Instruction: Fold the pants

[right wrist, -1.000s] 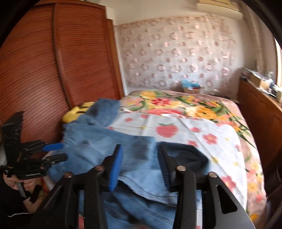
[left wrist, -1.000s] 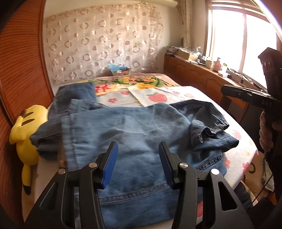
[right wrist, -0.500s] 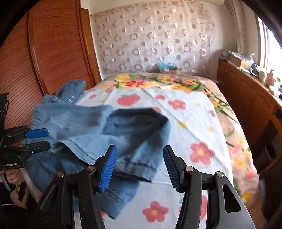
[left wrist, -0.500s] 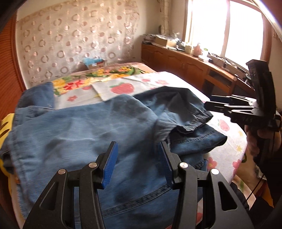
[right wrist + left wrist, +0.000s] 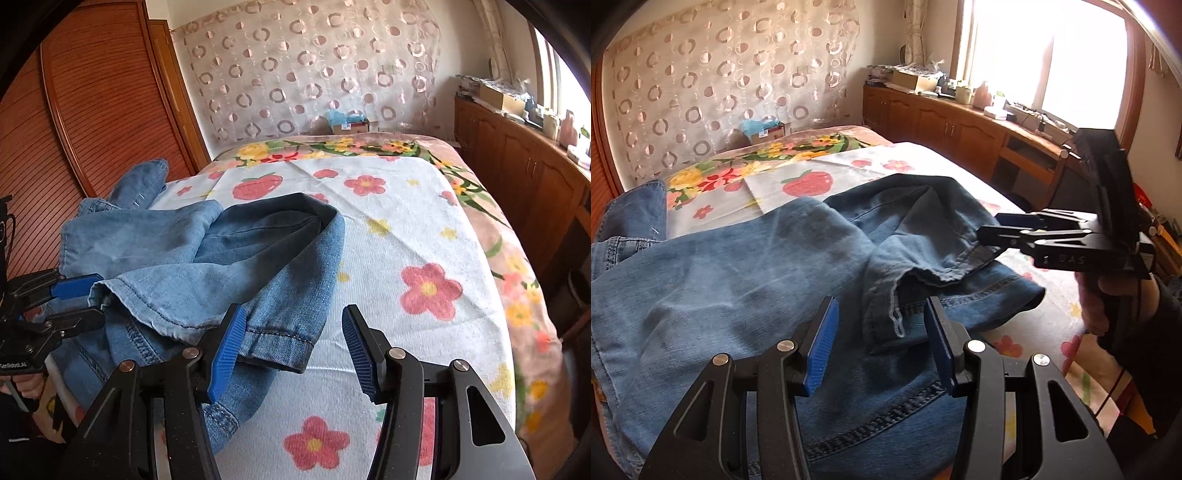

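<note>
Blue denim pants [image 5: 746,280] lie rumpled on a flowered bed [image 5: 916,166], with the leg ends bunched toward the right. My left gripper [image 5: 881,341] is open and empty, hovering just above the crumpled hem. The right gripper [image 5: 993,227] shows at the right of the left wrist view, close beside the hem edge. In the right wrist view the pants [image 5: 229,254] fill the left half, and my right gripper [image 5: 291,350] is open over the cuffed hem [image 5: 280,339]. The left gripper [image 5: 79,299] appears at the left edge, open by the fabric.
A wooden slatted wardrobe [image 5: 92,110] stands left of the bed. Wooden cabinets [image 5: 953,125] with clutter run under the window on the right. A small box [image 5: 349,123] sits at the head of the bed, before a patterned curtain [image 5: 314,66].
Both grippers have moved right and closer to the bunched leg ends. The right gripper now hovers over the cuffed hem. The yellow plush toy has left the left wrist view.
</note>
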Demonstrator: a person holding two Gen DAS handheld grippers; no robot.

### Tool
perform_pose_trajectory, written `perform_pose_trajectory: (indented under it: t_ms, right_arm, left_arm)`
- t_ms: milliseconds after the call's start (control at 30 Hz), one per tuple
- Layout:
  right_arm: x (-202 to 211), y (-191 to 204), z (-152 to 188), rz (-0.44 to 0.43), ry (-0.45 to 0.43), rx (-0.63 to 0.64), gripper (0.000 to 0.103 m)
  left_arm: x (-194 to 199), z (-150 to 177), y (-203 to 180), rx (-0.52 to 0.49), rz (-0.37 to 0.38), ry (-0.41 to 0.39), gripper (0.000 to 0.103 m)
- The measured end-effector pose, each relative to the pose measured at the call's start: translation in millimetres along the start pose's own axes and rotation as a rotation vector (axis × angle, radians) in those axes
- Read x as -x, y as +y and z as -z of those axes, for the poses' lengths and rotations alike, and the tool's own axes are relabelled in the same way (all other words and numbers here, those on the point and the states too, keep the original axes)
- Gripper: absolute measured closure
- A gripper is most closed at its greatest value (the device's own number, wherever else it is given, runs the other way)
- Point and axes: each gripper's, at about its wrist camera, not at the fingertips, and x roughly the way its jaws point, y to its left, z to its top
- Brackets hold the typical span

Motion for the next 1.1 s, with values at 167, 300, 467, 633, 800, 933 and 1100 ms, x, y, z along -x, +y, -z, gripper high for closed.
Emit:
perform_pose_trajectory:
  t_ms: [167, 300, 467, 633, 800, 933, 1100]
  right_arm:
    - [-5, 0, -1, -0.026, 0.009, -0.01, 0.056]
    - [-21, -7, 0, -0.04, 0.026, -0.01, 0.079]
    - [-19, -10, -8, -0.033, 0.008, -0.018, 0.096]
    - [-1, -1, -24, -0.055, -0.069, 0.015, 0.098]
    - [34, 20, -58, -0.101, -0.173, 0.082, 0.098]
    - [56, 46, -89, -0.16, -0.244, 0.142, 0.098]
    - [52, 83, -122, -0.231, -0.265, 0.203, 0.098]
  left_arm:
    - [-11, -4, -6, -0.026, -0.007, 0.02, 0.054]
    - [-25, -5, -1, -0.006, -0.006, 0.043, 0.056]
    - [-19, -8, 4, 0.014, 0.027, 0.005, 0.083]
    - [6, -15, -3, -0.007, 0.052, -0.051, 0.089]
    - [58, -24, -12, -0.016, 0.062, -0.154, 0.091]
    - [107, -30, -9, -0.009, 0.051, -0.243, 0.092]
    - [152, -24, 12, 0.026, -0.01, -0.302, 0.093]
